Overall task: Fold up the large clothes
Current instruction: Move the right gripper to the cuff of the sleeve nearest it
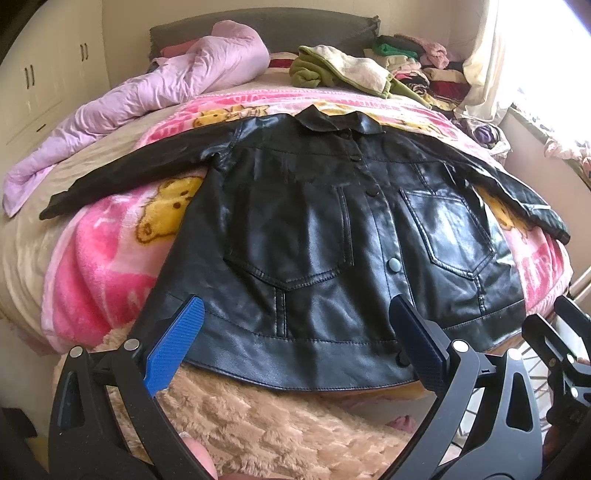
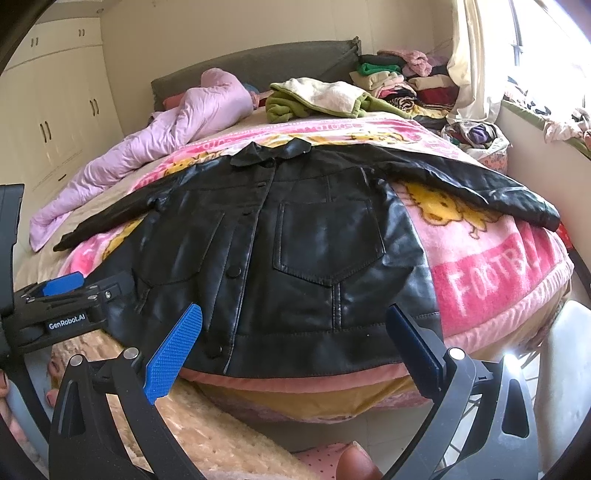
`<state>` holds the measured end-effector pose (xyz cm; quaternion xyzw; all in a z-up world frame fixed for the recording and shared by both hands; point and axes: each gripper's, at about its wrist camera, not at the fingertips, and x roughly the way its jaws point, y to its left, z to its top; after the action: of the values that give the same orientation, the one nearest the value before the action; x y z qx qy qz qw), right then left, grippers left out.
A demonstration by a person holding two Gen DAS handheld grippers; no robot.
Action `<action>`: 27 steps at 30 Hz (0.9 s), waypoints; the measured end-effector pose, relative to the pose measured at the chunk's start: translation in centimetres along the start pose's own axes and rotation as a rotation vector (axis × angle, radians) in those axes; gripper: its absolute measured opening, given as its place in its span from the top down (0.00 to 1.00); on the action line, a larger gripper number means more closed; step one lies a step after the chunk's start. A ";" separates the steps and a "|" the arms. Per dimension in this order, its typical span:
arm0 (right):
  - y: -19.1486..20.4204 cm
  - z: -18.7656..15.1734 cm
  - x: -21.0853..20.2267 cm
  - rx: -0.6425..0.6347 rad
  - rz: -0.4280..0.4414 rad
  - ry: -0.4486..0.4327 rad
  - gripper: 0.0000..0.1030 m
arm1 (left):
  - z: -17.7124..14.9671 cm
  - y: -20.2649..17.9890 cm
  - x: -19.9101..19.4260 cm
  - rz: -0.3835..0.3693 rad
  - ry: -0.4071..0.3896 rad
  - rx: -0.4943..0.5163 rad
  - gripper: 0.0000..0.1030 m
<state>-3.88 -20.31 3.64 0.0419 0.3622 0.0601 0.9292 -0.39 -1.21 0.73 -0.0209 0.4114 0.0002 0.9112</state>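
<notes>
Black leather jacket spread flat, front up, on pink cartoon blanket covering near half of bed. Collar toward headboard, hem at near edge of bed, slightly overhanging. Both sleeves stretched outward toward left and right edges of bed. Front placket closed, snaps visible down centre; one patch pocket on each side.

Left tongs spread wide, nothing between blue pads; hovering just before hem, left-of-centre, not touching jacket. Right tongs likewise spread wide, nothing gripped, positioned before hem toward jacket's right side. Left tongs also seen at left margin of right wrist view, near jacket's left hem corner.

Crumpled lilac quilt along left edge of bed. Green-and-cream garment lying at far end beyond collar. Stack of folded clothes in far right corner beside curtain. Beige fluffy fabric below near edge of bed. Cream wardrobe against left wall.
</notes>
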 end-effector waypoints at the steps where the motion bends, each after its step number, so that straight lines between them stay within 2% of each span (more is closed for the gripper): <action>1: 0.0 0.0 0.0 -0.001 0.004 0.000 0.04 | 0.1 0.0 0.0 0.000 0.000 -0.002 0.09; 12: -0.3 0.6 0.2 0.006 0.003 -0.004 0.04 | 0.9 -0.1 0.2 0.003 -0.003 0.017 0.09; 21: -0.8 3.5 -0.7 0.007 0.021 -0.043 0.04 | 4.7 -0.5 0.3 -0.006 -0.018 0.026 0.09; 27: -3.2 5.7 0.0 0.101 0.067 -0.022 0.04 | 8.4 -1.6 -0.2 -0.026 -0.032 0.064 0.09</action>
<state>0.25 -23.66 7.45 0.1016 0.3530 0.0723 0.9273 5.83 -2.44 6.48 0.0031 0.3965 -0.0244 0.9177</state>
